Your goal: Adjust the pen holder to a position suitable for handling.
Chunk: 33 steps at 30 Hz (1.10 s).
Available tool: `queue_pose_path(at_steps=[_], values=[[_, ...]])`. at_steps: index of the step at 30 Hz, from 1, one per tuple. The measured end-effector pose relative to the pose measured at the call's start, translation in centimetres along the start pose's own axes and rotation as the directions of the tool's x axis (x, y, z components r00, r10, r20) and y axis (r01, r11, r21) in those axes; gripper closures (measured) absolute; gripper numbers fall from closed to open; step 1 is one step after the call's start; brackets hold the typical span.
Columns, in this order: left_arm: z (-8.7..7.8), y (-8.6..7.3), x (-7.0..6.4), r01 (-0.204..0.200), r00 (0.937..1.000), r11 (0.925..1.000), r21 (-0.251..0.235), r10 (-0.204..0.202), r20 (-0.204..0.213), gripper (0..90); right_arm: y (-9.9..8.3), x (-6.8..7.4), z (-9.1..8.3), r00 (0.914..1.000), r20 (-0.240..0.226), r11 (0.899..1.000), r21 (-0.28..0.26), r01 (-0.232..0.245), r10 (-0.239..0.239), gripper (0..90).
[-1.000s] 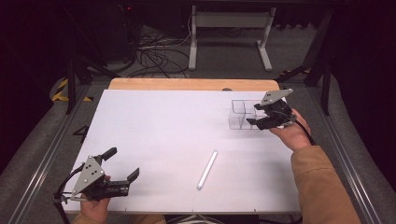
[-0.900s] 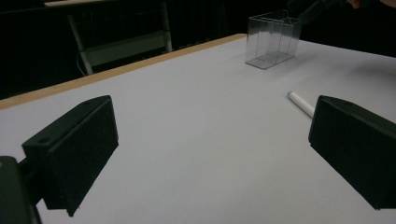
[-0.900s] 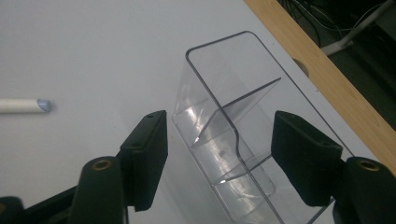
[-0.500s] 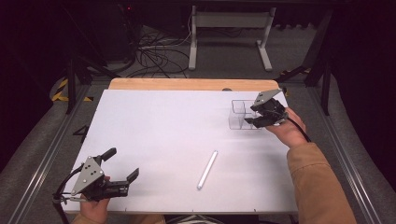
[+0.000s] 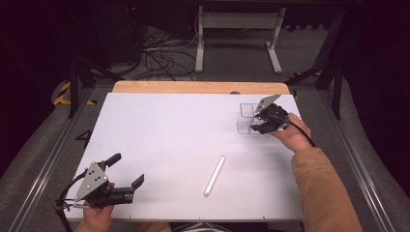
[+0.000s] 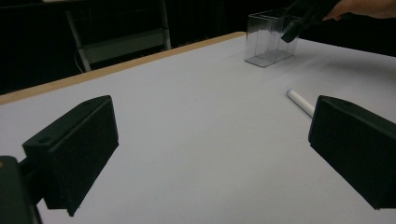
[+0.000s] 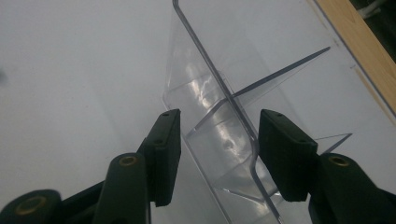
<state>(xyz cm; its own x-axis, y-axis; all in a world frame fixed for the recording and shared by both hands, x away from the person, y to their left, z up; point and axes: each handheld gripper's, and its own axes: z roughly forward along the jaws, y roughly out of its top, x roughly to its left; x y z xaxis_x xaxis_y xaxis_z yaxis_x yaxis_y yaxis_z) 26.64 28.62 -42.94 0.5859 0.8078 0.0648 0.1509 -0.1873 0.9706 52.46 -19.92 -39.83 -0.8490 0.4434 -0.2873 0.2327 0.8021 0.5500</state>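
Near left: the left gripper (image 5: 126, 173) rests at the table's near edge, jaws wide apart and empty, unmoved over the last second. Centre right: a white cylindrical stick (image 5: 214, 175) lies flat on the white table (image 5: 169, 130), untouched. Far right: the right gripper (image 5: 257, 122) has advanced to the clear plastic divided box (image 5: 245, 118); its jaws stand partly open, one on either side of a box wall (contact cannot be confirmed). Judged, a grasp of the box is being set up.
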Motion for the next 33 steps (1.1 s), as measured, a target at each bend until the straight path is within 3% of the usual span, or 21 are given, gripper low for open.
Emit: queue_pose_path(at_steps=[5, 8, 12, 18, 19, 22, 25, 33], values=[[-0.1, 0.0, 0.0, 0.003, 1.0, 1.0, 0.0, -0.003, -0.003, 2.4, 0.0, 0.1, 0.3, 1.0, -0.004, 1.0, 0.015, -0.004, 0.004, 51.7], [-0.1, -0.1, 0.1, 0.008, 1.0, 1.0, -0.001, -0.008, -0.001, 2.5, 0.1, 0.2, 0.4, 0.9999, -0.013, 1.0, 0.024, -0.001, 0.001, 54.9], [-0.1, -0.1, 0.1, 0.008, 1.0, 1.0, 0.0, -0.008, 0.0, 2.5, 0.0, 0.2, 0.1, 0.9999, 0.011, 1.0, 0.018, -0.008, 0.008, 62.6], [-0.1, -0.1, 0.1, 0.007, 1.0, 1.0, 0.0, -0.007, -0.002, 2.5, 0.0, 0.3, -0.3, 0.9996, 0.005, 0.999, 0.025, 0.027, -0.027, 67.2], [-0.1, -0.1, 0.1, 0.005, 1.0, 1.0, 0.0, -0.005, -0.002, 2.5, 0.0, 0.5, -0.4, 0.9999, 0.008, 1.0, 0.019, 0.012, -0.012, 68.7], [0.0, -0.1, 0.0, 0.01, 0.9999, 0.9999, -0.001, -0.01, -0.003, 2.5, 0.0, 0.5, -0.7, 0.9996, 0.007, 0.999, 0.021, 0.027, -0.027, 73.2], [0.0, -0.1, 0.0, 0.008, 1.0, 1.0, 0.002, -0.008, -0.003, 2.5, 0.1, 0.7, -0.9, 0.9974, -0.004, 0.997, 0.024, 0.071, -0.071, 77.7], [0.0, -0.1, 0.1, 0.008, 1.0, 1.0, 0.001, -0.008, -0.001, 2.5, 0.3, 1.0, -1.4, 0.994, -0.038, 0.994, 0.028, 0.104, -0.103, 87.6]])
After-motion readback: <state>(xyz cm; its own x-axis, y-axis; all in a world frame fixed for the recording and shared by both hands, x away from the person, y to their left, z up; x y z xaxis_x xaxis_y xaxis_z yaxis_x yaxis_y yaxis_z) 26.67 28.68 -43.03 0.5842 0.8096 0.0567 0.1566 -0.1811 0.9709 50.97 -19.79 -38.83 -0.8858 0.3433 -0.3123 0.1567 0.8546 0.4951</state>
